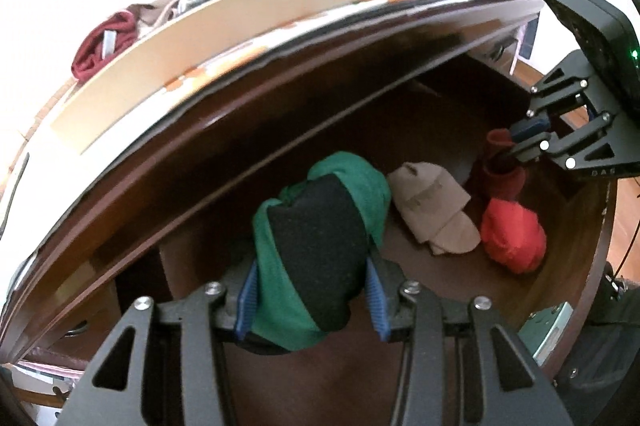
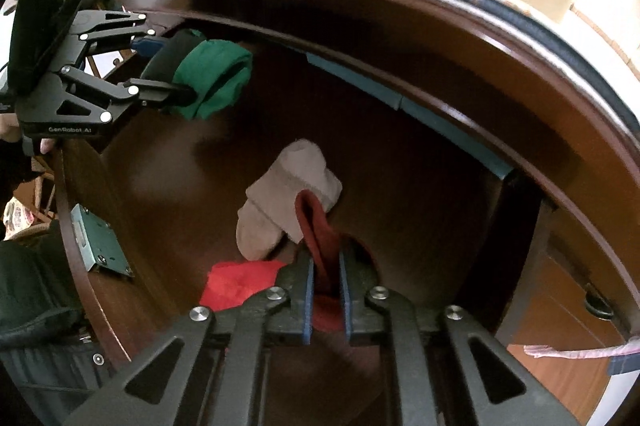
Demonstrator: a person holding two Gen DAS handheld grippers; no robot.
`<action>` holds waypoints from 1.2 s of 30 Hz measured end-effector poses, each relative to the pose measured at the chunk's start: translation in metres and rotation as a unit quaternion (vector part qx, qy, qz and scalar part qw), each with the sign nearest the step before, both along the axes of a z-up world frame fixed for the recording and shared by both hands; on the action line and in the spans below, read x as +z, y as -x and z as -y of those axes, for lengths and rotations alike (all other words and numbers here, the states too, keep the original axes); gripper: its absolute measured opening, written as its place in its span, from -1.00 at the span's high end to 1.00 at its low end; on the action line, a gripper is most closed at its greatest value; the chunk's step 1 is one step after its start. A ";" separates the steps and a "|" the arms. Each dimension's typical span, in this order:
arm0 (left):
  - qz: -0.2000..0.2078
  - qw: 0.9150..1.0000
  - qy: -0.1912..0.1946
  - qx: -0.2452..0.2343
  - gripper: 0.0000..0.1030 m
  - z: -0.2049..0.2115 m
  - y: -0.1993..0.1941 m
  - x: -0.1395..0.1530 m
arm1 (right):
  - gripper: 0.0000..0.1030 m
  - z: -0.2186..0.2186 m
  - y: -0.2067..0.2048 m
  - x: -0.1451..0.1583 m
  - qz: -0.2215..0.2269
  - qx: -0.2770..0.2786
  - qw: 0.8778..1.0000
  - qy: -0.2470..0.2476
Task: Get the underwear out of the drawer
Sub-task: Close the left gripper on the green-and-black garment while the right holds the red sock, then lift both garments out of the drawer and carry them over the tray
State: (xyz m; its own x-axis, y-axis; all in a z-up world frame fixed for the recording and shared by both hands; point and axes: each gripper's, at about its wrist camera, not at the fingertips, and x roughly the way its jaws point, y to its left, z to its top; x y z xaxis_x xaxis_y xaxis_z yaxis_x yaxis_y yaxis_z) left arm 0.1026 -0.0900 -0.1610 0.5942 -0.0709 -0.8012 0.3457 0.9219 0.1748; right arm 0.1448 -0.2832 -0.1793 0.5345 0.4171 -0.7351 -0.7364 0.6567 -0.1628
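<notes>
The open dark-brown wooden drawer (image 1: 400,130) still holds a folded beige garment (image 1: 434,212) and a crumpled bright-red one (image 1: 512,236) near its right wall. The left gripper (image 1: 312,290) is clenched on a rolled green-and-black underwear bundle (image 1: 320,250), apparently lifted clear of the floor; the right gripper (image 2: 326,290) pinches a dark-red garment (image 2: 318,238) beside the beige one. Both picks look made, so next both should lift out over the front edge.

Daylight from beyond the drawer (image 1: 440,130) blows the top of both views out to white, while the drawer's inside stays dim and brown. Fisheye bending curves its front edge, and slight blur softens the clothes.
</notes>
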 end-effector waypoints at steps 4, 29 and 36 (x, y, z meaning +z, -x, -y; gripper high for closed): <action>0.011 1.000 -0.001 0.006 0.14 -0.011 0.010 -0.001 | 0.82 0.004 0.004 0.005 0.009 0.001 1.000 -0.009; 0.070 0.996 0.031 0.045 0.14 -0.051 0.023 0.035 | 0.83 0.037 0.030 0.027 0.091 0.005 0.992 -0.089; 0.092 0.993 0.045 0.058 0.14 -0.060 0.029 0.046 | 0.83 0.041 0.038 0.034 0.111 0.003 0.987 -0.114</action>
